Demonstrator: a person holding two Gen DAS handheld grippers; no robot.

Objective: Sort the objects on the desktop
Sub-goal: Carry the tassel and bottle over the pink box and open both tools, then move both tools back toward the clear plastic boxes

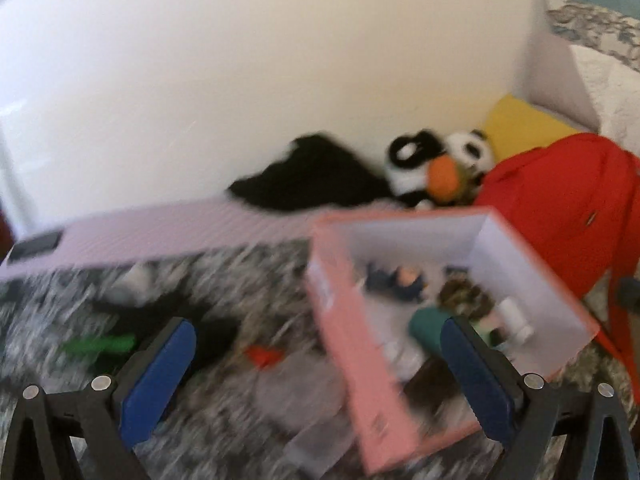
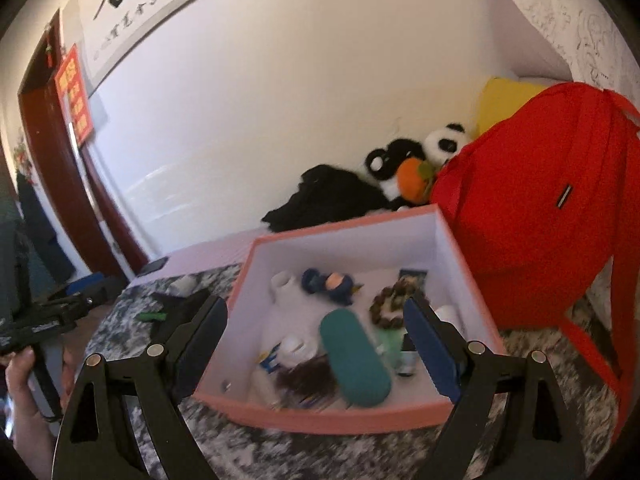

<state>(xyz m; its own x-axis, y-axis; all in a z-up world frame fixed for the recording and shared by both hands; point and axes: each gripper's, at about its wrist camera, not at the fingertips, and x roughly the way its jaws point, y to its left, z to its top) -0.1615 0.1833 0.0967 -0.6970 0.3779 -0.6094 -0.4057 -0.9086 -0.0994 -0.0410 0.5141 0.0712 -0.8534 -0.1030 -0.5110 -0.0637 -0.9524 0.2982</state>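
Note:
A pink box (image 2: 320, 420) with white inside stands on the mottled grey surface and holds several small items: a teal case (image 2: 354, 360), a bead bracelet (image 2: 390, 304), a small dark blue figure (image 2: 328, 282) and white bottles. My right gripper (image 2: 316, 330) is open and empty above the box's near side. My left gripper (image 1: 318, 358) is open and empty over the box's left wall (image 1: 352, 344); that view is blurred. A green object (image 1: 100, 346), a red object (image 1: 264, 356) and a flat black thing (image 1: 200, 320) lie left of the box.
A red backpack (image 2: 540, 220) stands right of the box. A panda plush (image 2: 420, 164) with an orange ball and a black cloth (image 2: 328, 196) lie against the white wall. A lilac strip (image 1: 160, 236) runs along the surface's far edge. The left gripper's body and hand show at left (image 2: 36, 328).

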